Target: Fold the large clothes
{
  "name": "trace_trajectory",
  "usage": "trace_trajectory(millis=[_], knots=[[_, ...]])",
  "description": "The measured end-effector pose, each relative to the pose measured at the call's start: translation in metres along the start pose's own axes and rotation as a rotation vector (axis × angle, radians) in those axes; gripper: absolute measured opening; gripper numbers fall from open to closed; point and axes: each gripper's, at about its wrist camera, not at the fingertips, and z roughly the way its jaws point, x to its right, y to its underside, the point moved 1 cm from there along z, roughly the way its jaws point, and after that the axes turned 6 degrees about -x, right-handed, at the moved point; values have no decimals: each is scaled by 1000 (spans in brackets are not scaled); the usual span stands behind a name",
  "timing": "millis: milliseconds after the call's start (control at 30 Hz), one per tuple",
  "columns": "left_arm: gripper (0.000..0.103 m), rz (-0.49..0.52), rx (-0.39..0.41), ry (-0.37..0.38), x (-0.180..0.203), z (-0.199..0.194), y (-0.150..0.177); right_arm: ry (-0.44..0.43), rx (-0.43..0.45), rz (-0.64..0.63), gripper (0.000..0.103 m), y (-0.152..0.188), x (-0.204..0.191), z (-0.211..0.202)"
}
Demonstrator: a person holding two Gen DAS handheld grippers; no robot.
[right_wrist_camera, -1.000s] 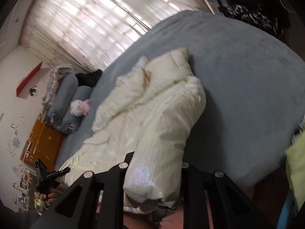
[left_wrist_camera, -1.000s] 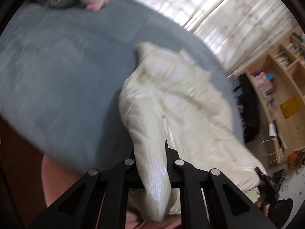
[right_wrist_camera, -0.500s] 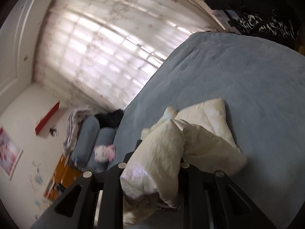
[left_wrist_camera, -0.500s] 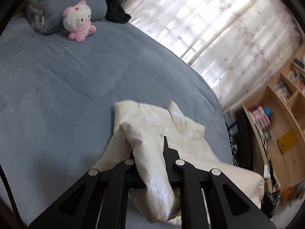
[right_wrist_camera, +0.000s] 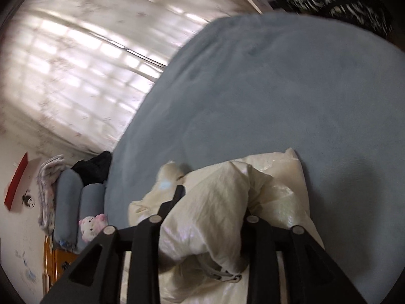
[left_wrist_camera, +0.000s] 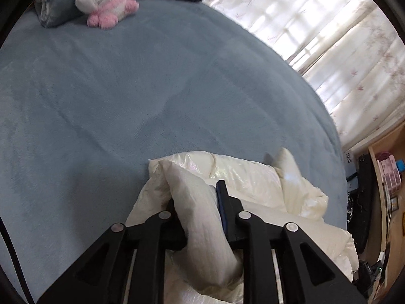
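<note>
The left gripper has a thick fold of the cream puffer jacket between its fingers; the jaws are opening, yet the fabric seems still pinched there. The rest of the jacket lies doubled over on the blue bedspread, just ahead of and to the right of these tongs, with a plush toy far beyond. The right gripper also has a bulky fold of the jacket between its 2 fingers, jaws opening, the padding bulging out past them. I judge the garment light, soft, springy and slick-shelled, so it may slide or puff back open. Best grips are seamed edges or corners.
</note>
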Motion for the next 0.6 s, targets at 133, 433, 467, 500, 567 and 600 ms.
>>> trace_trajectory(millis=[133,433,467,500,567,600], knots=[[43,-11,-42,19,3,12,-15,-76,-36,29,63,-9,2,6],[87,120,49,86,27,-18,-29,-121,16,-122,95,-14,-25,-24],[87,136,48,87,28,-20,-30,-111,24,-131,95,-16,-25,-26],[88,157,37,84,29,-20,-29,-100,32,-142,95,-16,-25,-28],[88,179,17,70,29,-16,-29,-70,40,-157,95,-19,-23,-27],[88,189,9,59,26,-13,-29,-46,41,-170,95,-19,-21,-26]])
